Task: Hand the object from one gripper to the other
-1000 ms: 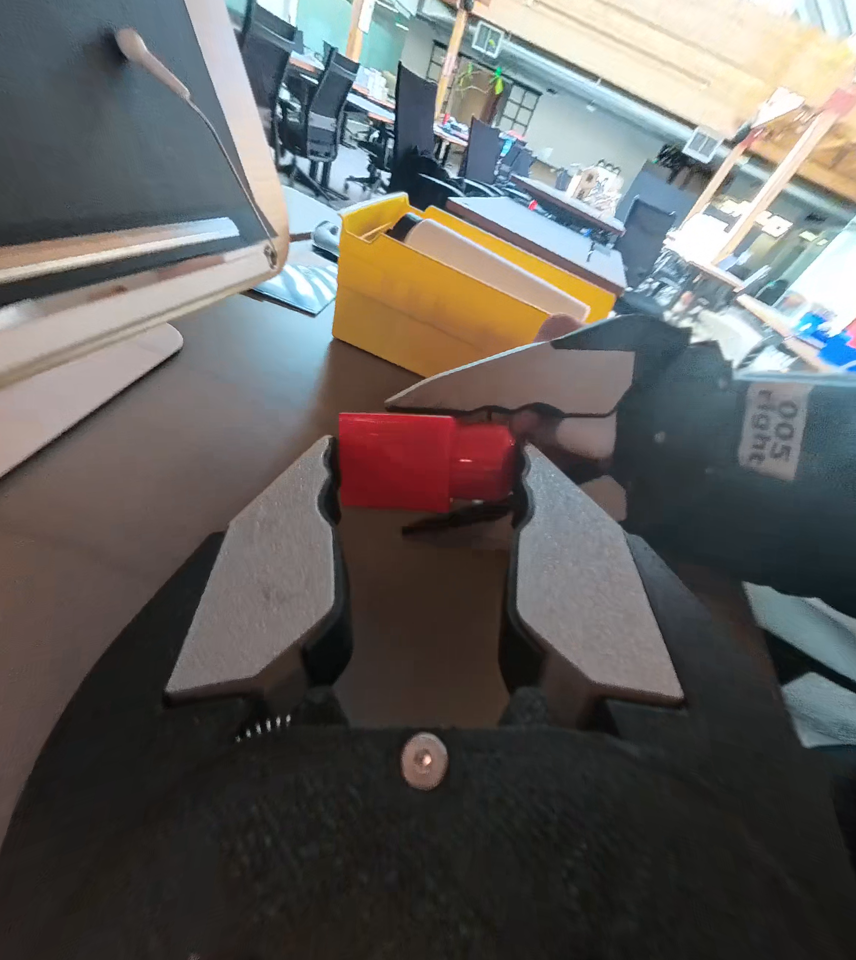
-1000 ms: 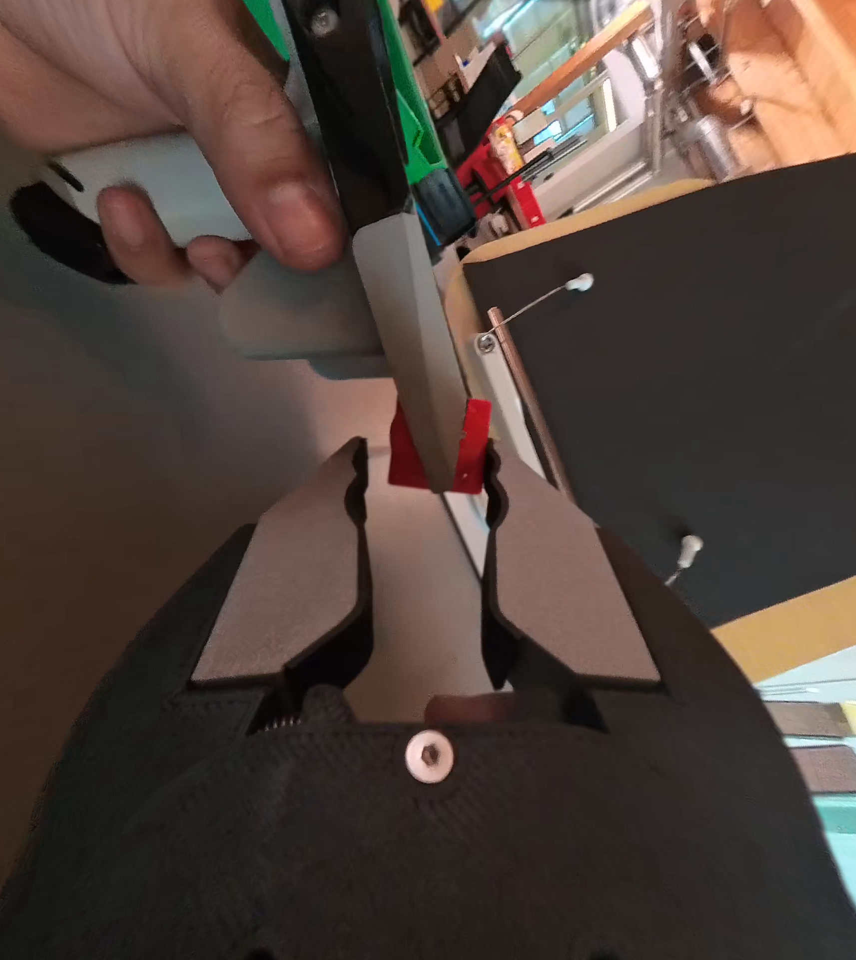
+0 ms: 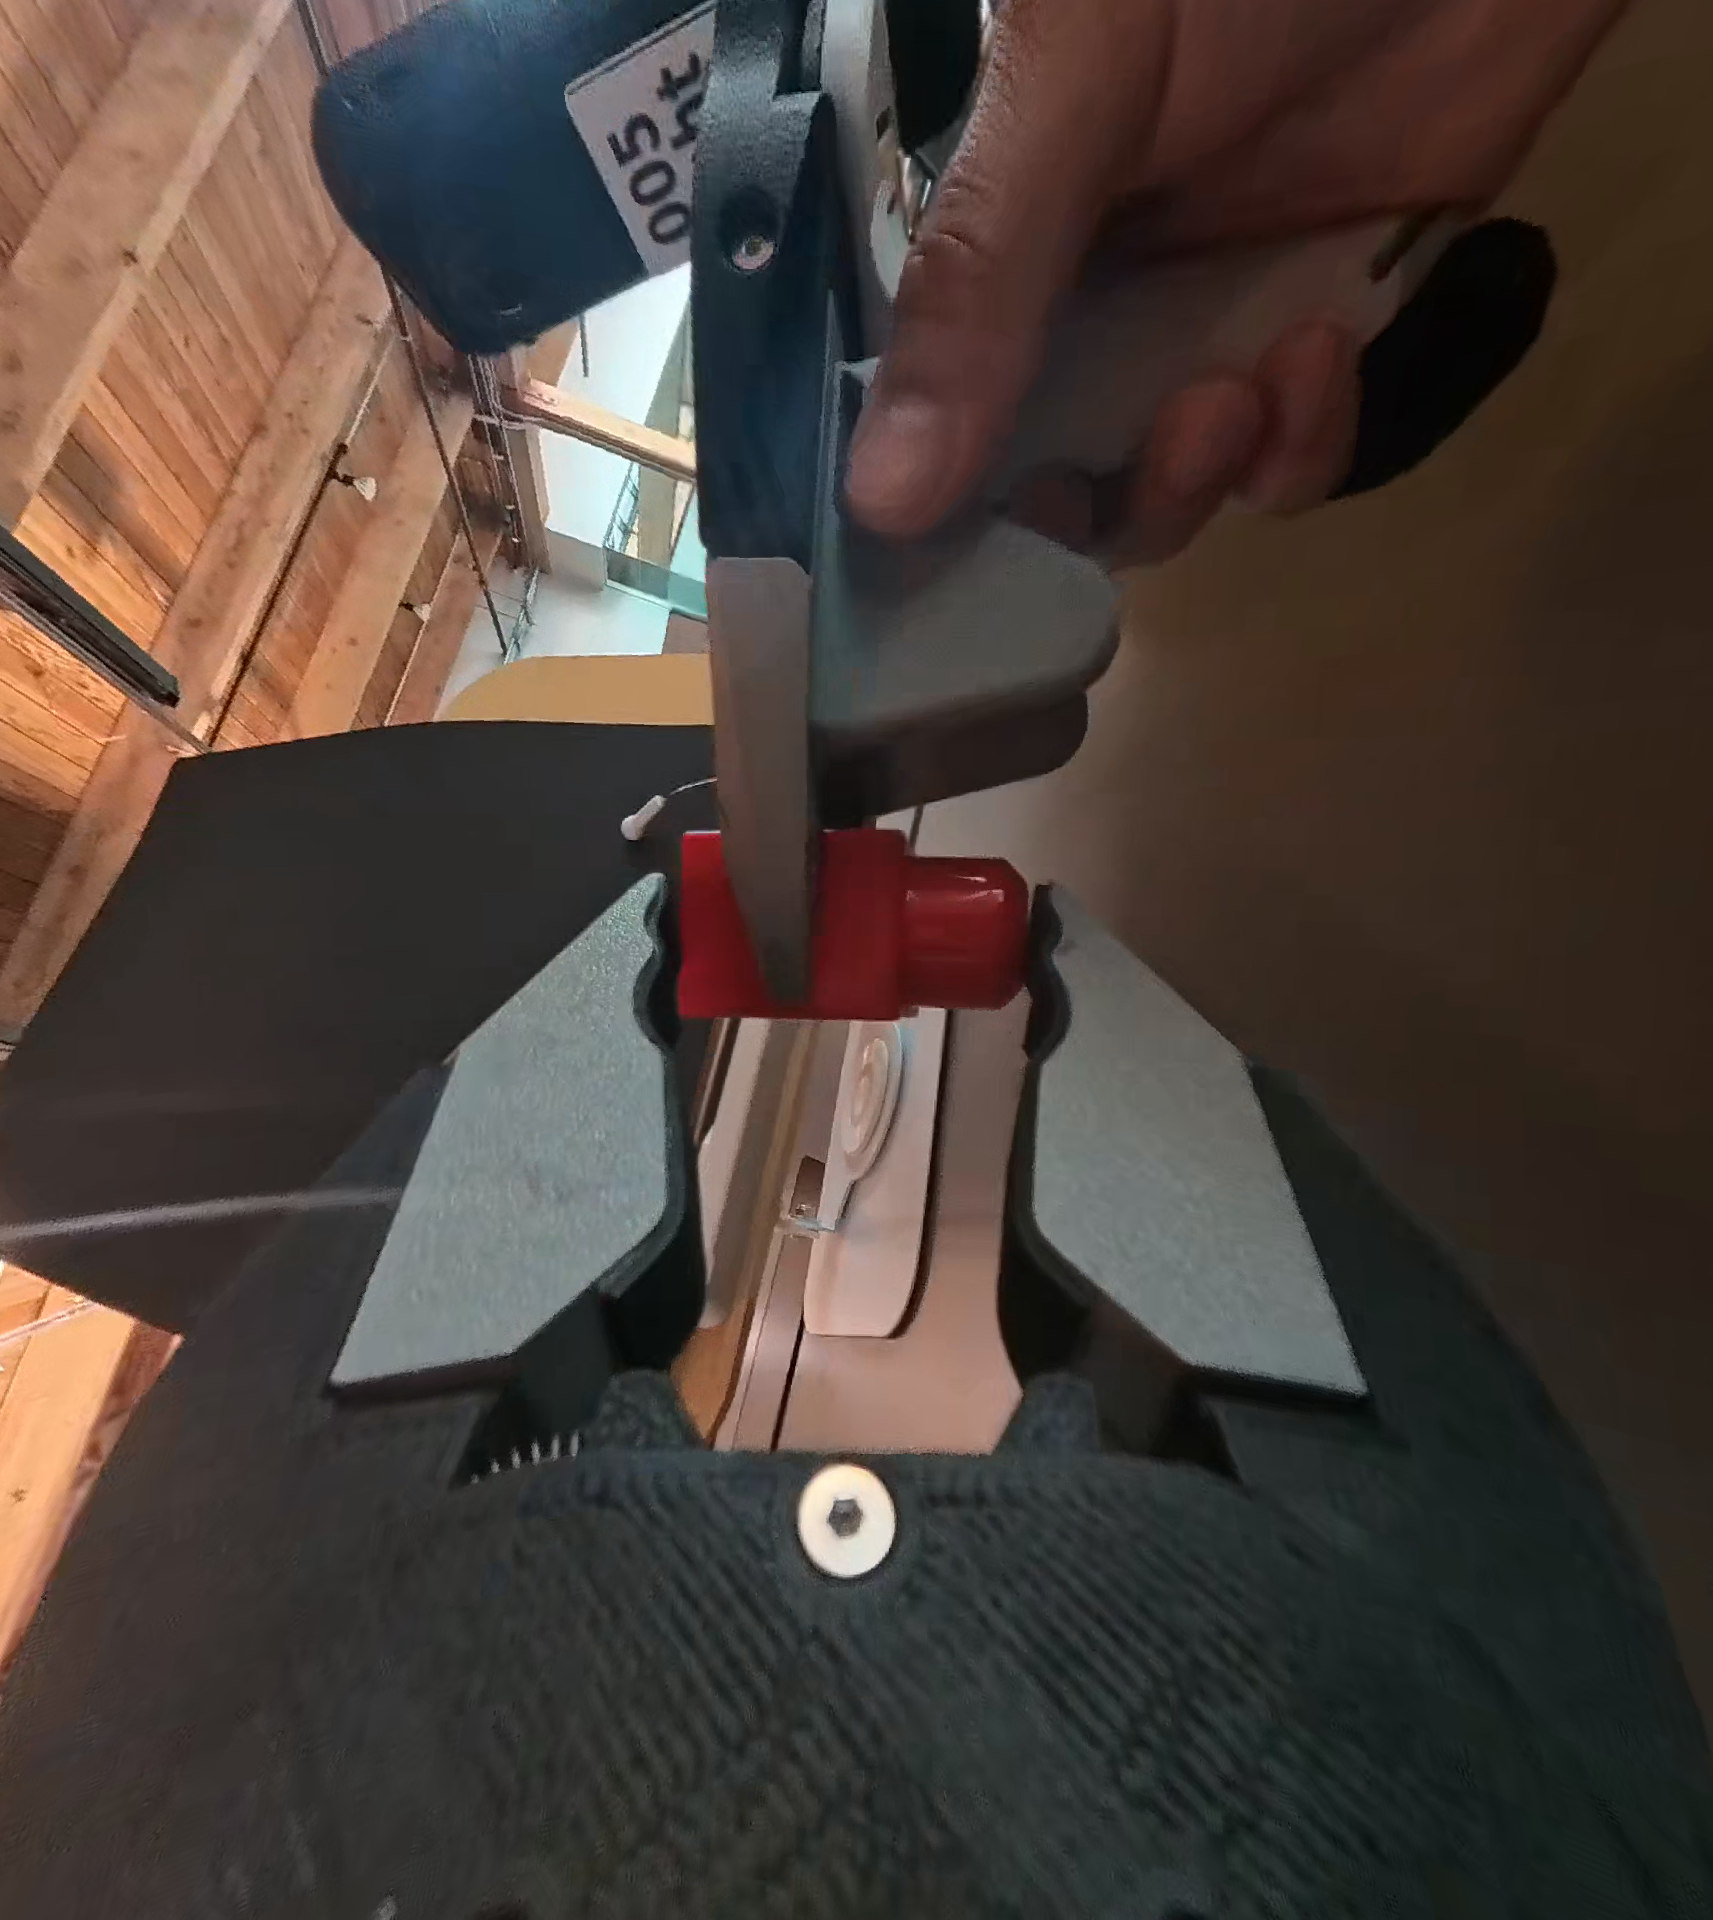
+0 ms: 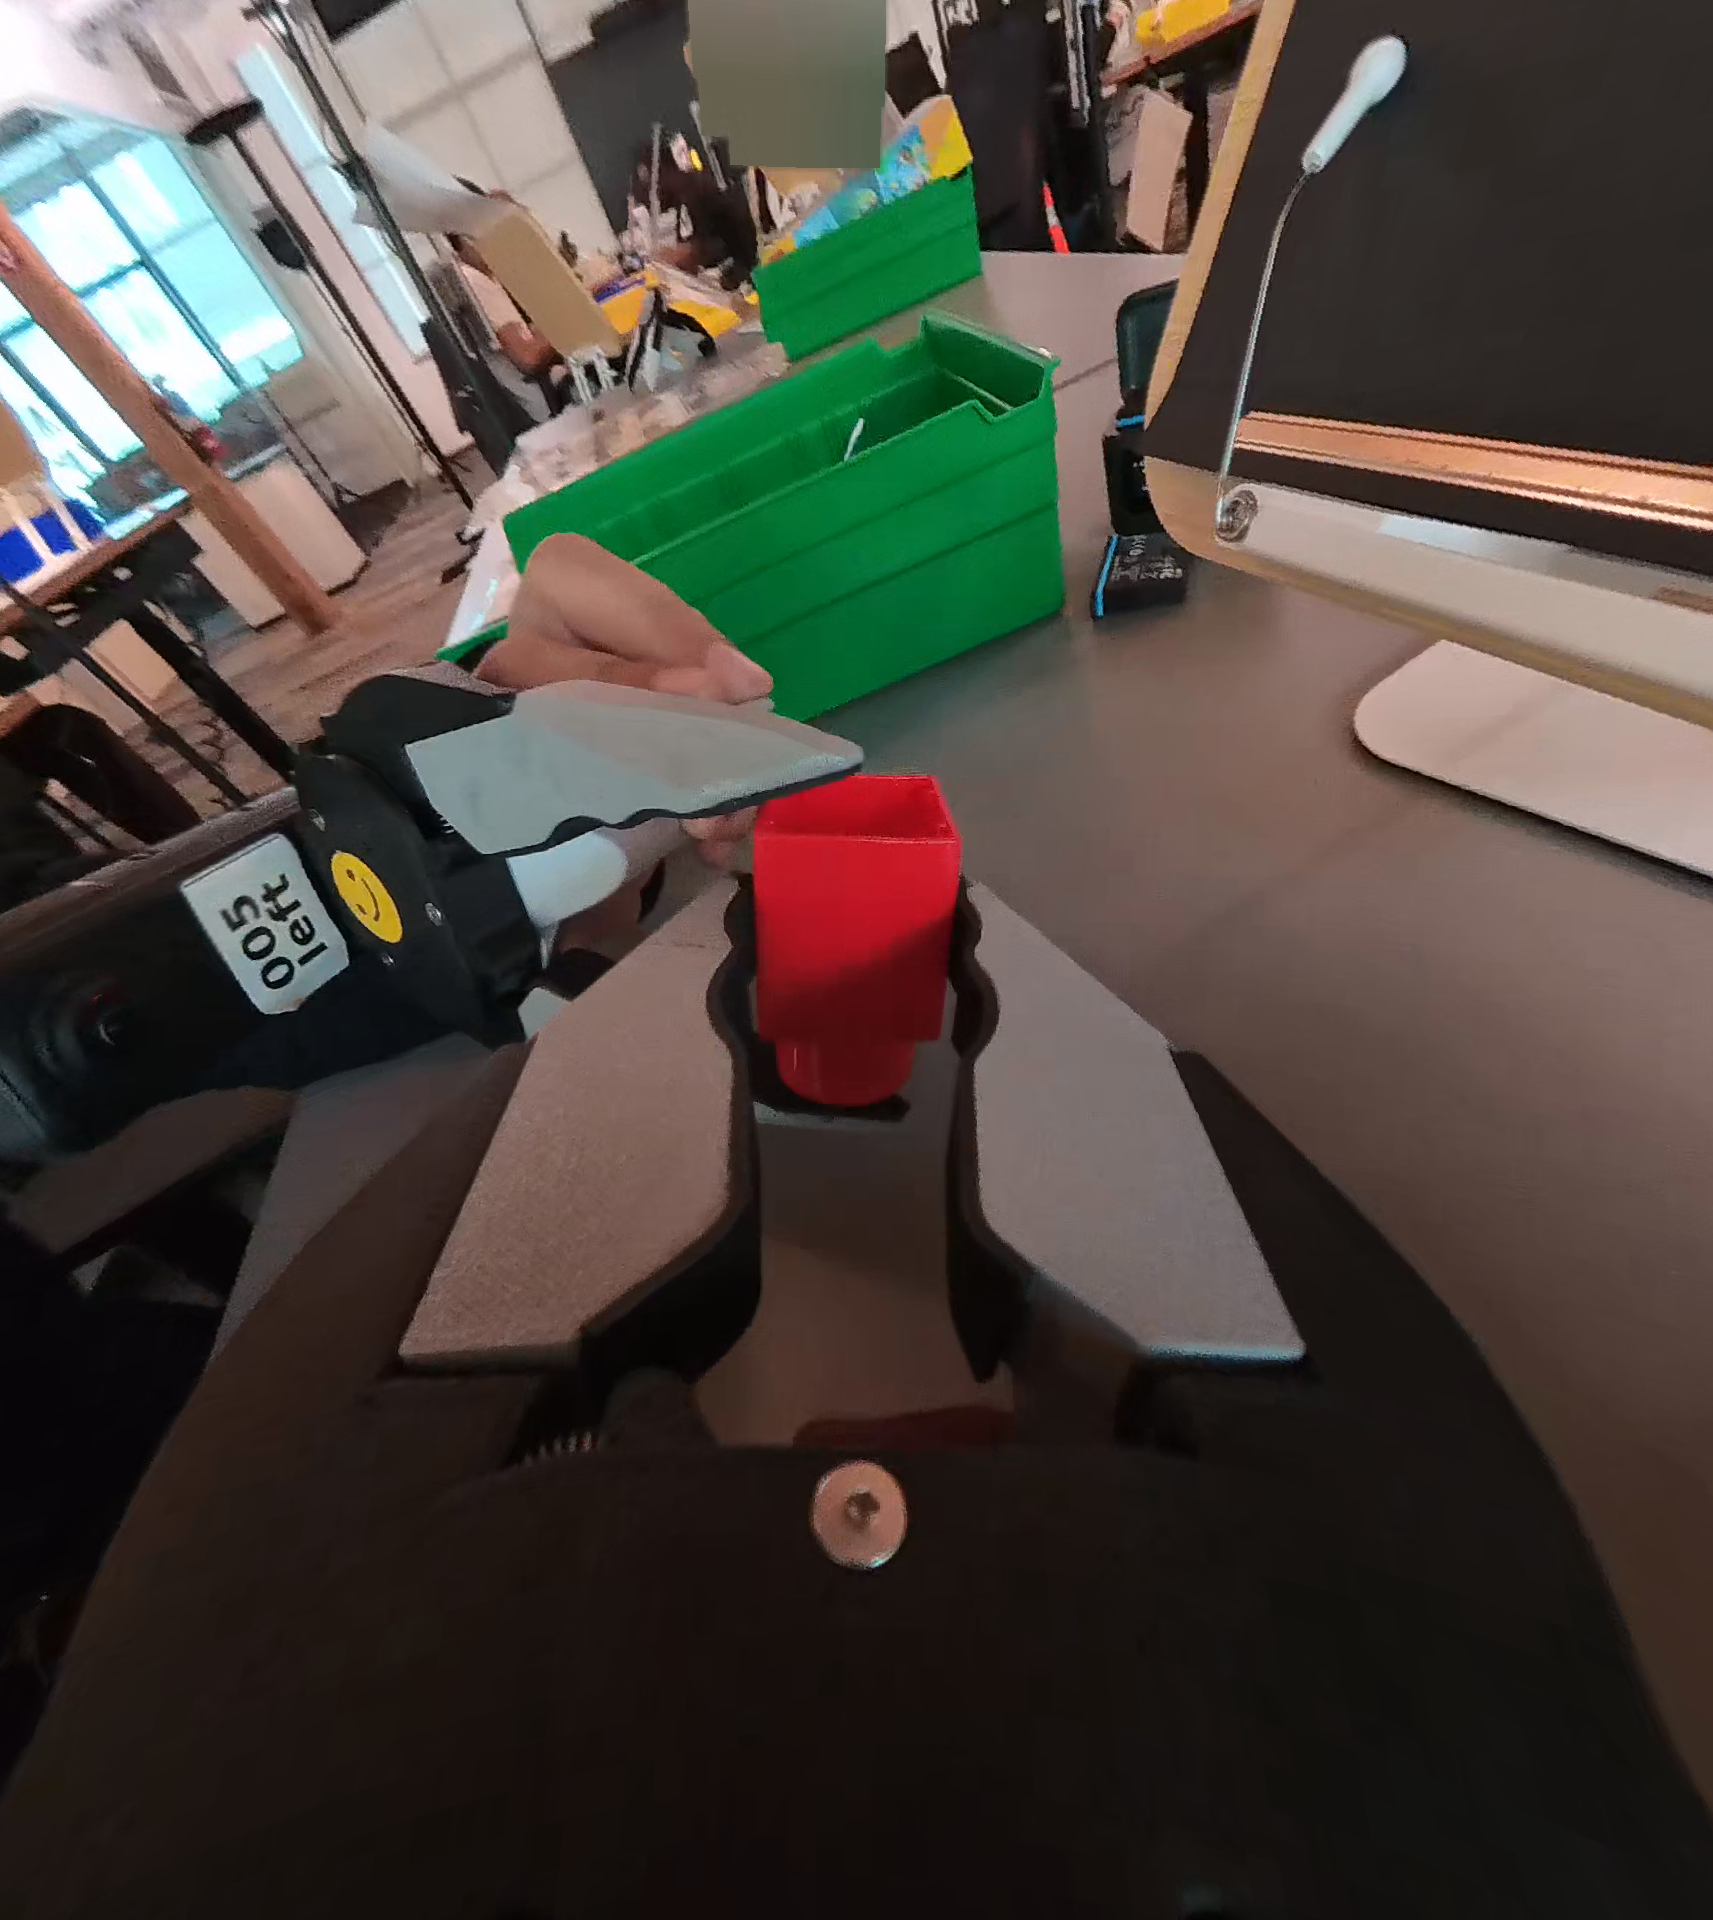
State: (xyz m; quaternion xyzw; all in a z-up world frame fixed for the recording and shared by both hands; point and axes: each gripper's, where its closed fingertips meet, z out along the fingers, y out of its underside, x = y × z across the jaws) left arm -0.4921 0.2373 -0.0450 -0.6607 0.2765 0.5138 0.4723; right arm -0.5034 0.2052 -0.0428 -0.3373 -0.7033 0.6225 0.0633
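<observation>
Red object [image 4: 852,914] pinched between right claw [image 4: 852,940] fingertips.

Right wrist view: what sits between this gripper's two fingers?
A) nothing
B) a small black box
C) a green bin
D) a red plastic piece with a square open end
D: the red piece sits between the fingers of the right gripper, square open end pointing away from the camera, while the green bin stands farther back on the table.
</observation>
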